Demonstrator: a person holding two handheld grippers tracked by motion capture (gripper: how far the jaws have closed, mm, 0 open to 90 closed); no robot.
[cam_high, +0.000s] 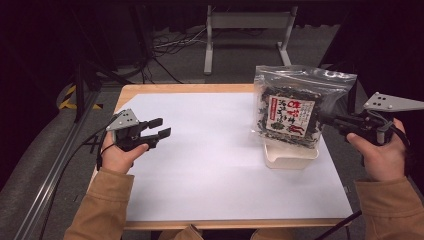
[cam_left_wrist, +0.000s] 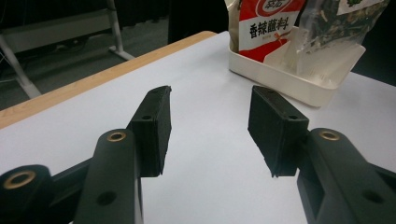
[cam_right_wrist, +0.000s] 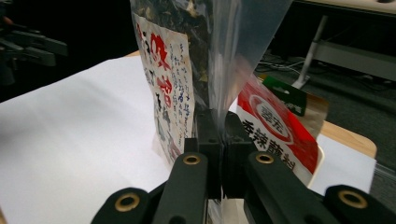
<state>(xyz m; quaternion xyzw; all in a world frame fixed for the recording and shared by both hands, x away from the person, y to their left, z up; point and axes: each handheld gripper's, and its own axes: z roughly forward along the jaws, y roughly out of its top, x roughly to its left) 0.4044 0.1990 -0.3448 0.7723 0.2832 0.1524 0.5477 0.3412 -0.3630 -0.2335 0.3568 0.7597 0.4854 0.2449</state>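
Observation:
A clear bag of dark dried greens (cam_high: 290, 107) with a red and white label stands upright in a small white tray (cam_high: 290, 155) on the right of the table. My right gripper (cam_high: 327, 120) is shut on the bag's right edge; in the right gripper view its jaws pinch the clear plastic (cam_right_wrist: 233, 70). A second packet with a red label (cam_right_wrist: 275, 135) stands behind it in the tray. My left gripper (cam_high: 160, 128) rests low at the table's left, open with nothing between its fingers. The left gripper view looks across the white sheet to the tray (cam_left_wrist: 289, 77).
A white sheet (cam_high: 215, 165) covers most of the wooden table (cam_high: 180, 89). Beyond the far edge stand a metal frame's legs (cam_high: 245, 30) and cables on the floor. A rail (cam_high: 55, 165) runs along the left side.

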